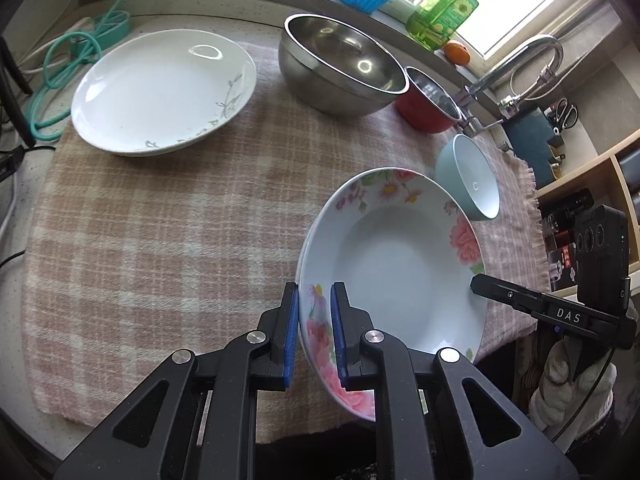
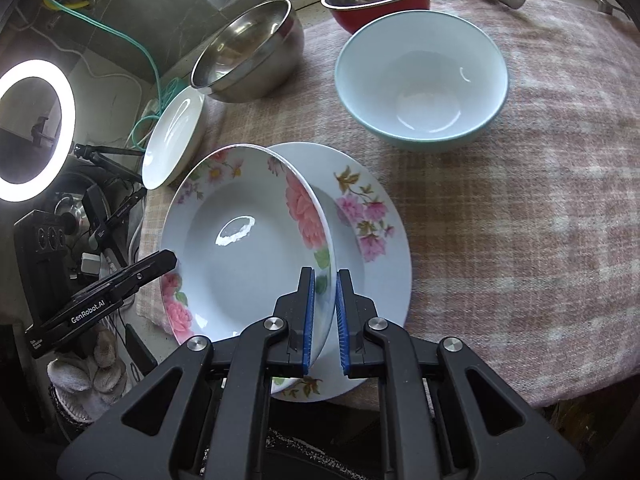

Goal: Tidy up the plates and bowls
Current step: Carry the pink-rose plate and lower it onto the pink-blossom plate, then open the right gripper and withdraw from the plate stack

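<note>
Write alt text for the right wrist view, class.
The right gripper clamps the rim of a flowered plate, tilted above a second flowered plate on a checked cloth. Behind stand a pale blue bowl, a steel bowl and a red bowl.

left tongs (image 1: 315,334) clamped on plate rim (image 1: 320,320), pointing steeply down. right tongs (image 2: 325,320) pinching the opposite rim, at left's 3 o'clock.

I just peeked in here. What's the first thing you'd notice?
The flowery plate, held up tilted by both grippers, one on each side of its rim. Under it lies another flowered plate on the checked cloth. Behind sits a pale blue bowl.
</note>
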A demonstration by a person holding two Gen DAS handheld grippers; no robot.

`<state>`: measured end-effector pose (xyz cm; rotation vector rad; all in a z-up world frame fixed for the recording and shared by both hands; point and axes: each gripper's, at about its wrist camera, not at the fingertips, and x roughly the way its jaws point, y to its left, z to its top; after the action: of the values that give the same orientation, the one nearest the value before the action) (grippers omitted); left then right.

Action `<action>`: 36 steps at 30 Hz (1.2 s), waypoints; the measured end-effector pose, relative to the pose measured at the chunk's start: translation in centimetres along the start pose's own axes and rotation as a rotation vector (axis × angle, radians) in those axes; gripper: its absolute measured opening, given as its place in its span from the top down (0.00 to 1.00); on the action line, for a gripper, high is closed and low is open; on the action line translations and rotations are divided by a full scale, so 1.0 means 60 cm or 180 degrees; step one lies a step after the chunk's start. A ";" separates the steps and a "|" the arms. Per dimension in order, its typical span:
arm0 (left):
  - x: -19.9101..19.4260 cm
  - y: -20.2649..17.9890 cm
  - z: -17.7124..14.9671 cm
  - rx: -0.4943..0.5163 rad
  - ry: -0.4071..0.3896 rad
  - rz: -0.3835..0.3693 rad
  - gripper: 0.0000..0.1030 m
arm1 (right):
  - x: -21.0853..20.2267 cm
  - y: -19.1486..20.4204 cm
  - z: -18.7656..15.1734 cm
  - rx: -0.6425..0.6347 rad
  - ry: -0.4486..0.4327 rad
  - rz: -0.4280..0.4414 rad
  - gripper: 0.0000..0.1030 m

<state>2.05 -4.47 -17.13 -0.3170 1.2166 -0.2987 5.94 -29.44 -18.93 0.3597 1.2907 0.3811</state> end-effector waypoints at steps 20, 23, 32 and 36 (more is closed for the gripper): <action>0.039 -0.034 -0.003 0.0127 0.0134 0.0115 0.87 | 0.011 -0.033 -0.008 0.0040 0.0063 -0.0120 0.89; 0.043 -0.035 -0.003 0.0118 0.0140 0.0140 0.87 | 0.012 -0.029 -0.007 0.0023 0.0058 -0.0140 0.89; 0.045 -0.038 -0.001 0.0139 0.0127 0.0196 0.87 | 0.013 -0.019 -0.005 -0.0041 0.0043 -0.0182 0.80; 0.046 -0.040 -0.001 0.0160 0.0123 0.0219 0.87 | 0.014 -0.010 -0.006 -0.0111 0.0037 -0.0232 0.72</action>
<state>2.75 -7.76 -18.60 -0.2263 1.2532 -0.2763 5.86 -29.55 -20.02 0.2805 1.3033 0.3443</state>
